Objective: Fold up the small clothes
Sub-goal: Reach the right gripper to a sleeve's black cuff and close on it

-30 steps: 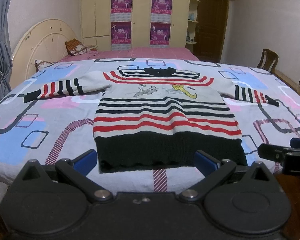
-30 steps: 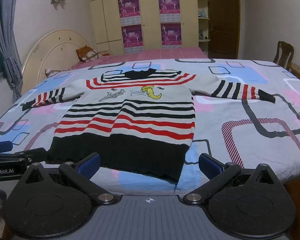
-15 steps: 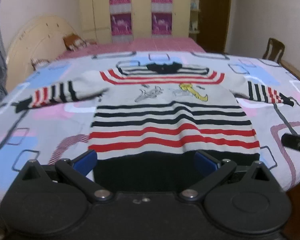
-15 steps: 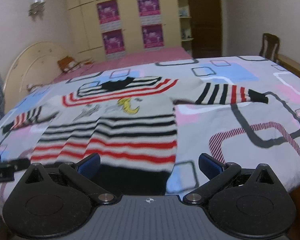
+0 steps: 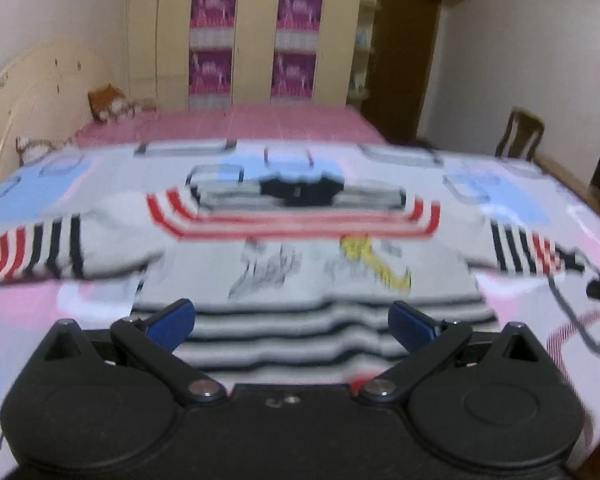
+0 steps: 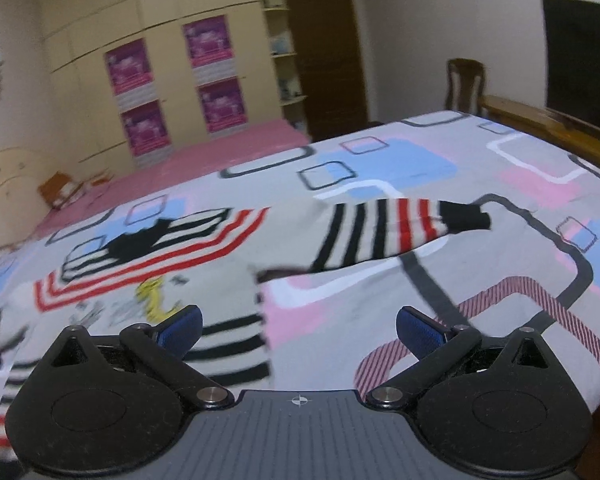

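Note:
A small striped sweater [image 5: 308,264] lies flat and face up on the bed, sleeves spread to both sides, black collar at the far end. My left gripper [image 5: 290,322] hovers open over its middle stripes, nothing between the blue fingers. In the right wrist view the sweater [image 6: 172,256] fills the left half and its right sleeve [image 6: 384,236] stretches toward the black cuff. My right gripper [image 6: 298,330] is open above the sweater's right side edge and the bare sheet. The sweater's black hem is hidden below both grippers.
The bed sheet [image 6: 500,184] has pink, blue and grey squares. A wooden bed frame [image 6: 548,128] and a chair [image 6: 466,84] stand at the right. A pink bed [image 5: 236,124], a headboard [image 5: 32,104] and wardrobes [image 5: 256,32] lie beyond.
Both grippers have moved forward over the sweater, from the hem to its middle. The right gripper has also swung toward the right sleeve. Both stay open.

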`<state>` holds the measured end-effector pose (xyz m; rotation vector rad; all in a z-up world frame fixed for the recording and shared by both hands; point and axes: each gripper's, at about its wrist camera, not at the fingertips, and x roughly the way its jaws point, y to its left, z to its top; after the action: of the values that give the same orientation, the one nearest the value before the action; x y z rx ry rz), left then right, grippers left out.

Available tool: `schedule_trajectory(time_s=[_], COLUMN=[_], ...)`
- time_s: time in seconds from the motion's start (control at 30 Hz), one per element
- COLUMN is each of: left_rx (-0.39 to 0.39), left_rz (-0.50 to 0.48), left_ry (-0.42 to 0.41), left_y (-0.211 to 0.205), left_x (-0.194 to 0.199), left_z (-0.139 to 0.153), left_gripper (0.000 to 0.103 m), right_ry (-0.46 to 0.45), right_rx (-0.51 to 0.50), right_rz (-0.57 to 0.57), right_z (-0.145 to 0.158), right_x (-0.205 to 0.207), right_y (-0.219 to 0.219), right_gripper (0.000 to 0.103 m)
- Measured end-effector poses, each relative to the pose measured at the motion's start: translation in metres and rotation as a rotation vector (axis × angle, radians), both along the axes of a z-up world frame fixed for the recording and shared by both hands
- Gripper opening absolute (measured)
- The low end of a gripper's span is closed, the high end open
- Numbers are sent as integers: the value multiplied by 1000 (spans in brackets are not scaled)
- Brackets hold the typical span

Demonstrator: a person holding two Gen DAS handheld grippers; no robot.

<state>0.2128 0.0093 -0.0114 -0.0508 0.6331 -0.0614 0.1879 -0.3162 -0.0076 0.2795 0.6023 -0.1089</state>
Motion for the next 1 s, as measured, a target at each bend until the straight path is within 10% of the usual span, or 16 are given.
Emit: schedule_trajectory(time_s=[0.23,0.33,0.5,0.6,0.93,1.0], left_rx=[-19,-4,18,5,54,80], left_rz=[10,42,59,53,62,84], left_ry=[79,110,131,155,185,185], left_y=[-27,-40,-65,-82,-110,-106], left_x=[59,79,115,135,164,166], left_z=[-22,-28,-37,-39,-45,-45], left_gripper=[103,103,97,88,87,88], right_ry=[13,35,83,112,81,82], right_rx=[22,56,174,247,389,380], right_rz=[-86,-102,-185,-233,-282,-315], right_z=[-20,-36,-71,-93,-124,-125], right_x=[52,81,128,149,166,166], right_y=[-61,-92,-156,-193,-235,-239], right_gripper=[102,64,62,40,39,20])
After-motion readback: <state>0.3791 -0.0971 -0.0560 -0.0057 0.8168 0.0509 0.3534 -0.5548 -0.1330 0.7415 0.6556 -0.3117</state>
